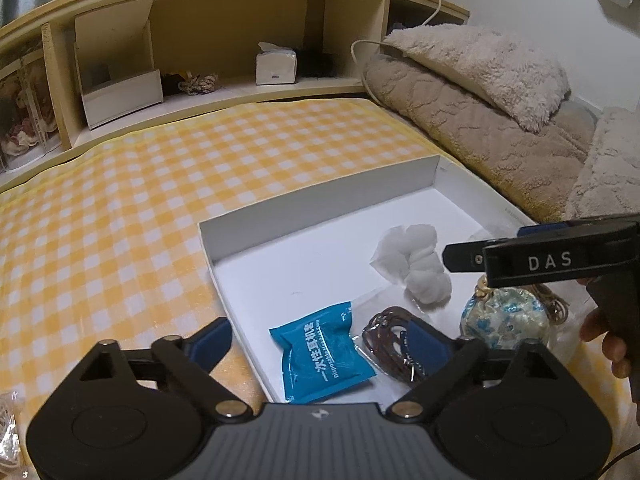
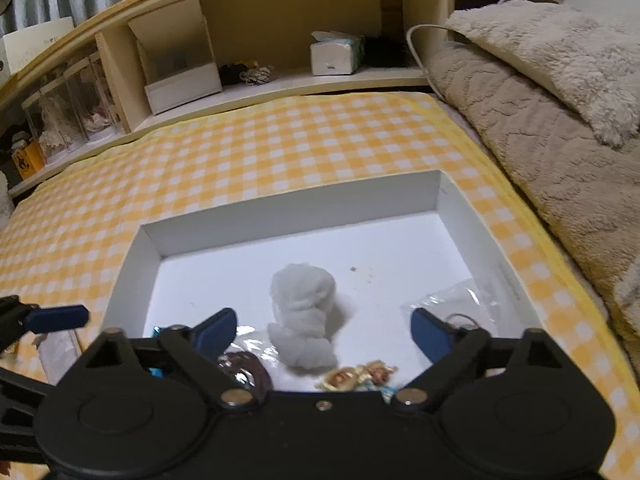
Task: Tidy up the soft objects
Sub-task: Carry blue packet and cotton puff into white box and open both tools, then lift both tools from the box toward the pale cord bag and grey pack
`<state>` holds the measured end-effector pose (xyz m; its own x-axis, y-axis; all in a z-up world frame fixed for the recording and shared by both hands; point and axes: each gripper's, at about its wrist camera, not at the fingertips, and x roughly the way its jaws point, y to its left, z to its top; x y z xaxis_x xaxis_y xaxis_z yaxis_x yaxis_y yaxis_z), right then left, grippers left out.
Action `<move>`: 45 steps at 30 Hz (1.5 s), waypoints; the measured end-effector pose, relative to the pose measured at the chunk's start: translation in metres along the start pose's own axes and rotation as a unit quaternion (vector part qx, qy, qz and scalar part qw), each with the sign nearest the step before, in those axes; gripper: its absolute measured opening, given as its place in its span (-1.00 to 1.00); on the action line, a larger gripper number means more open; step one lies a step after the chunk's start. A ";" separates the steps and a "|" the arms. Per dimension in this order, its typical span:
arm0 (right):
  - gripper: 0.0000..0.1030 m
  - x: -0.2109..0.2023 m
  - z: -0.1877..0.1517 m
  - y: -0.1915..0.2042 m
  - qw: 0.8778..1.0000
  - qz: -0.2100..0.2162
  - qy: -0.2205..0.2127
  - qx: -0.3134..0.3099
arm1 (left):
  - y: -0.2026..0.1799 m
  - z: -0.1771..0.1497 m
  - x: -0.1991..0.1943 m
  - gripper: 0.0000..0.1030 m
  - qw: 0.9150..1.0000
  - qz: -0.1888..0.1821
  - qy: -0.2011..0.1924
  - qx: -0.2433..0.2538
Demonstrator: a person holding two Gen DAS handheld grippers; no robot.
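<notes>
My left gripper (image 1: pixel 320 340) stands wide apart and empty above a glossy blue packet (image 1: pixel 322 356) in the shallow white cardboard box (image 1: pixel 316 200); my right gripper (image 2: pixel 324 330) is spread too, holding nothing, with a fluffy white cotton wad (image 2: pixel 304 312) lying on the box floor between its blue fingers (image 2: pixel 428 332); a coiled brown cord (image 1: pixel 390 342) in crinkly clear plastic lies beside the packet; the box sits on a yellow checked cloth (image 1: pixel 120 208).

Tissue box (image 1: pixel 277 67) and open carton (image 1: pixel 120 76) on wooden headboard shelf (image 1: pixel 224 8)

free: box (image 2: pixel 300 208) far half | blocked: cotton wad (image 2: pixel 304 312) (centre), perhaps bag (image 2: pixel 452 298)
</notes>
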<state>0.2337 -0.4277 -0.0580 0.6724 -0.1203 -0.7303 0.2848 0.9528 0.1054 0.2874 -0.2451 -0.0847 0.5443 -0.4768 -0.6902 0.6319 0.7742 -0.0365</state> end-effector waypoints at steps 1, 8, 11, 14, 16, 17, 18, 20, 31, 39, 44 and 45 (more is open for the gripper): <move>0.97 -0.002 -0.001 -0.002 1.000 -0.004 -0.004 0.002 | 0.000 0.000 -0.001 0.90 1.000 0.000 -0.003 -0.003; 1.00 -0.015 -0.002 -0.012 1.000 -0.024 -0.009 0.016 | 0.001 0.002 -0.011 1.00 1.000 0.000 -0.007 -0.022; 1.00 -0.025 -0.006 -0.014 0.999 -0.035 -0.013 0.009 | 0.004 0.002 -0.015 1.00 1.000 0.001 -0.008 -0.030; 1.00 -0.032 -0.008 -0.016 0.999 -0.037 -0.015 0.007 | 0.007 0.001 -0.020 1.00 0.999 0.006 -0.012 -0.037; 1.00 -0.036 -0.010 -0.015 0.999 -0.039 -0.017 0.003 | 0.009 0.001 -0.024 1.00 0.999 0.008 -0.016 -0.041; 1.00 -0.040 -0.010 -0.014 0.999 -0.040 -0.019 0.000 | 0.009 0.001 -0.027 1.00 0.999 0.008 -0.018 -0.042; 1.00 -0.042 -0.011 -0.012 0.999 -0.041 -0.022 -0.002 | 0.010 0.002 -0.030 1.00 0.999 0.009 -0.021 -0.043; 1.00 -0.049 -0.011 -0.009 0.999 -0.040 -0.028 -0.006 | 0.011 0.003 -0.037 1.00 0.998 0.013 -0.028 -0.045; 1.00 -0.090 -0.010 0.015 0.997 -0.029 -0.074 -0.021 | 0.032 0.000 -0.082 1.00 0.996 0.034 -0.058 -0.063; 1.00 -0.113 -0.013 0.040 0.994 -0.002 -0.101 -0.036 | 0.055 -0.005 -0.121 1.00 0.992 0.057 -0.084 -0.076; 1.00 -0.122 -0.014 0.062 0.992 0.022 -0.117 -0.043 | 0.075 -0.011 -0.146 1.00 0.988 0.080 -0.100 -0.087; 1.00 -0.123 -0.015 0.067 0.992 0.026 -0.119 -0.046 | 0.078 -0.011 -0.150 1.00 0.987 0.084 -0.101 -0.088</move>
<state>0.1599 -0.3451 0.0286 0.8298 -0.1229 -0.5444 0.1903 0.9793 0.0689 0.2486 -0.1086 0.0077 0.7436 -0.3952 -0.5392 0.4277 0.9012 -0.0707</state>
